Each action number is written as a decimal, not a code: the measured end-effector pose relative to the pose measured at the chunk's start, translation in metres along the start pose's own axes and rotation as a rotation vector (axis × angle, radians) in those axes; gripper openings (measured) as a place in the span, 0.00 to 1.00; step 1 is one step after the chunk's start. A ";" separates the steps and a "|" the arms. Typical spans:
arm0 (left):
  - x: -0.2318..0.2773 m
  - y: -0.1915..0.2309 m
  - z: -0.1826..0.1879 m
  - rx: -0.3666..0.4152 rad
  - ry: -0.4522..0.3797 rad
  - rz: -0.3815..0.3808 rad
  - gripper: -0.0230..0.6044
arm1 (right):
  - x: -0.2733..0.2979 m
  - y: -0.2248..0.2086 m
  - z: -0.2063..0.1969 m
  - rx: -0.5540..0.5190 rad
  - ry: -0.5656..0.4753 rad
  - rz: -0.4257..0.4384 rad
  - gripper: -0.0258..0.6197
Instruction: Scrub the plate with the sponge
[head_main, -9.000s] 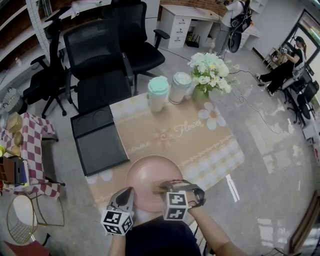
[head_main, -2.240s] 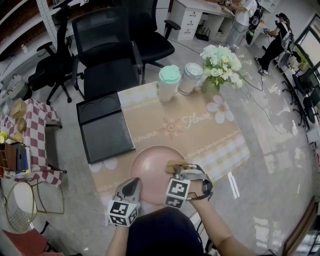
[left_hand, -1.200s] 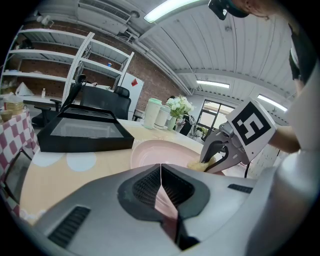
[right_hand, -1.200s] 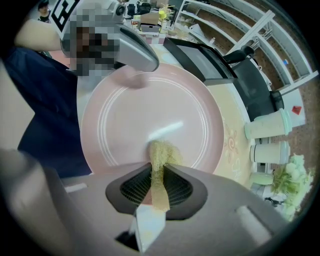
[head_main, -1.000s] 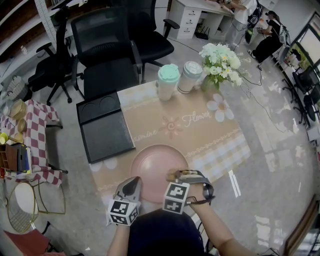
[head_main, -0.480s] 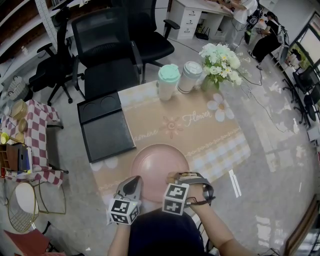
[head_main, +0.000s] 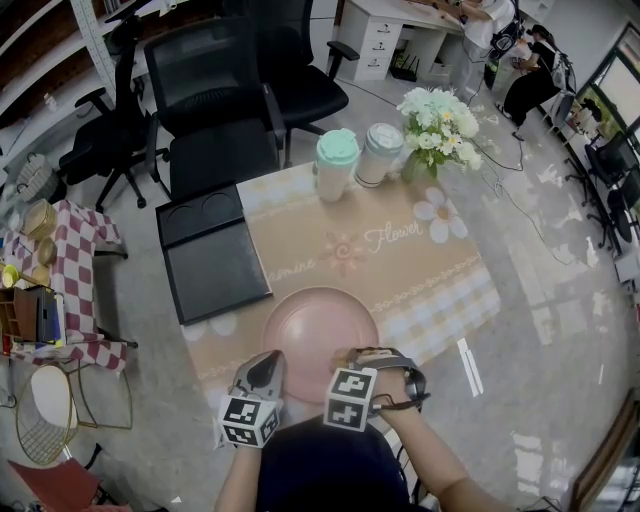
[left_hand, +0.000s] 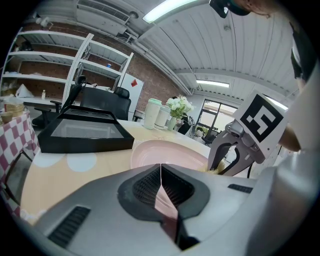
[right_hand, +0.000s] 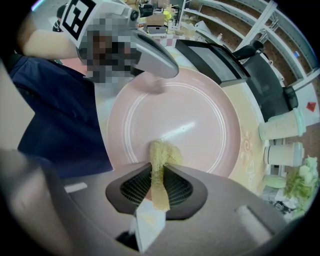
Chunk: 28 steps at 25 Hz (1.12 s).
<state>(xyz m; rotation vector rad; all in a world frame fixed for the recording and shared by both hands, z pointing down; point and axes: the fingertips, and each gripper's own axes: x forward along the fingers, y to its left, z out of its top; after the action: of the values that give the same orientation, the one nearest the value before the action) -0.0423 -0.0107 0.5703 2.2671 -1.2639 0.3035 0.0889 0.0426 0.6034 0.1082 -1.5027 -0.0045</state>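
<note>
A round pink plate (head_main: 315, 318) lies on the near part of a beige flowered tablecloth (head_main: 400, 260). My left gripper (head_main: 268, 366) is at the plate's near-left rim, and in the left gripper view its jaws (left_hand: 161, 169) are shut on that rim of the plate (left_hand: 170, 151). My right gripper (head_main: 352, 358) is over the near-right part of the plate. It is shut on a yellowish fibrous sponge (right_hand: 162, 152), whose free end rests on the plate (right_hand: 200, 110) inside the rim. The left gripper (right_hand: 159, 80) shows across the plate from the right gripper (right_hand: 160, 171).
A black tray (head_main: 215, 255) lies on the table's left side. Two lidded cups (head_main: 337, 165) (head_main: 380, 153) and a vase of white flowers (head_main: 437, 125) stand at the far edge. Black office chairs (head_main: 210, 100) are behind, and a checked side table (head_main: 60, 270) stands at the left.
My right gripper has drawn the sponge across the plate from its right middle toward the near-right rim. The left gripper has stayed clamped on the rim.
</note>
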 end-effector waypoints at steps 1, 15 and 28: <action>0.000 0.000 0.000 0.000 0.000 0.000 0.06 | 0.000 0.002 0.001 0.000 -0.006 0.008 0.15; -0.001 0.000 0.001 -0.009 0.003 -0.003 0.06 | -0.022 0.027 0.026 0.038 -0.193 0.114 0.15; -0.009 -0.019 0.043 -0.051 -0.069 -0.064 0.06 | -0.101 -0.016 0.043 0.306 -0.698 0.118 0.14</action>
<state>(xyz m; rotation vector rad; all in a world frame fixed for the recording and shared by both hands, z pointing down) -0.0334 -0.0193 0.5236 2.2868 -1.2170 0.1692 0.0403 0.0307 0.5040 0.2850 -2.1982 0.3120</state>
